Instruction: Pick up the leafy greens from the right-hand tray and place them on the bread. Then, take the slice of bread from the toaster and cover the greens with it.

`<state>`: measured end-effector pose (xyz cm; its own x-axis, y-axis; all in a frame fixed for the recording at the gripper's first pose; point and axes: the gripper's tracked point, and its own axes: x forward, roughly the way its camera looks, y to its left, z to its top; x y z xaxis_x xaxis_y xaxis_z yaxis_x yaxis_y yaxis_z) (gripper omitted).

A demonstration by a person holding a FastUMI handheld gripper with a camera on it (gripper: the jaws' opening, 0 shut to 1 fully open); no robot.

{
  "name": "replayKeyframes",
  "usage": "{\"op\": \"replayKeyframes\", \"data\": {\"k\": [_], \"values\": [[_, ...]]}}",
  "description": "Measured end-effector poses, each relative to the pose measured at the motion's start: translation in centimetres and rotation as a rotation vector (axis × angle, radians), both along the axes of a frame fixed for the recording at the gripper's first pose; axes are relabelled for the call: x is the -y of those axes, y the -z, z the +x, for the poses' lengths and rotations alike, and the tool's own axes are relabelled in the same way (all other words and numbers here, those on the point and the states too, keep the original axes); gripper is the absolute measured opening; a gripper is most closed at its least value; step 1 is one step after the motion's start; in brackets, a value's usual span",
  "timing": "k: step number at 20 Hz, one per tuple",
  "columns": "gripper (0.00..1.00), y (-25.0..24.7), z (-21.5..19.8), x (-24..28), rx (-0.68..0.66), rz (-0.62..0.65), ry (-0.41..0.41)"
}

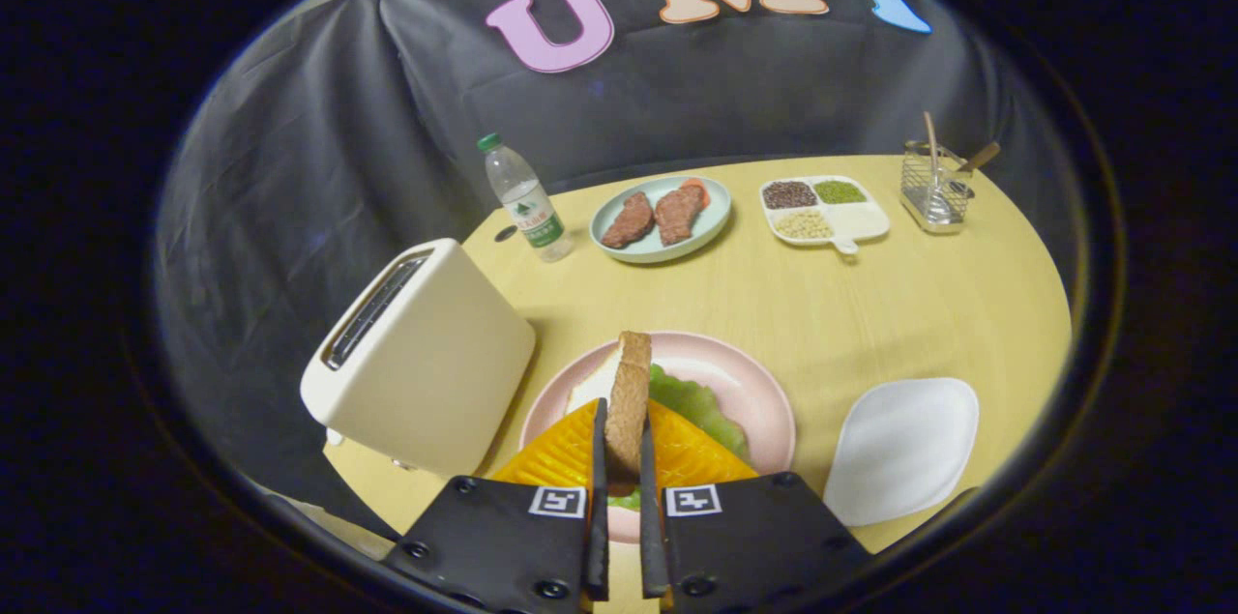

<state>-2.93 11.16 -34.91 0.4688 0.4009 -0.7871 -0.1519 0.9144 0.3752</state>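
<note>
Two jaws pinch an upright bread slice (pixel 629 401) over the pink plate (pixel 745 382) on a yellow table (pixel 870 305).

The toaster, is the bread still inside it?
Out. The toaster's slot looks empty, and the gripper holds the bread slice on edge above the greens.

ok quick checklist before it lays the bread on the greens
1. Grip: gripper shut on the bread slice, held on edge between both fingers: ok.
2. Greens on the pink plate, beside and under the slice: ok.
3. Bottom bread under the greens: hidden by the fingers and slice: cannot tell.
4. Slice flat over the greens: not ok, it stands upright.
5. Toaster stands close beside the plate; room to tilt the slice: cannot tell.
6. White tray bare, greens already taken: ok.
</note>
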Motion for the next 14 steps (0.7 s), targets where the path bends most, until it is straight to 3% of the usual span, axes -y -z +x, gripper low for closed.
{"op": "replayKeyframes", "data": {"k": [4,9,12,14], "values": [[0.28,2.3,-1.0,1.2,-0.019,-0.052,-0.021],[0.73,3.1,-1.5,3.0,0.009,-0.119,-0.058],[0.99,1.3,-1.1,3.2,0.058,-0.1,-0.035],[0.99,-1.1,-0.2,3.3,0.122,-0.075,-0.007]]}}
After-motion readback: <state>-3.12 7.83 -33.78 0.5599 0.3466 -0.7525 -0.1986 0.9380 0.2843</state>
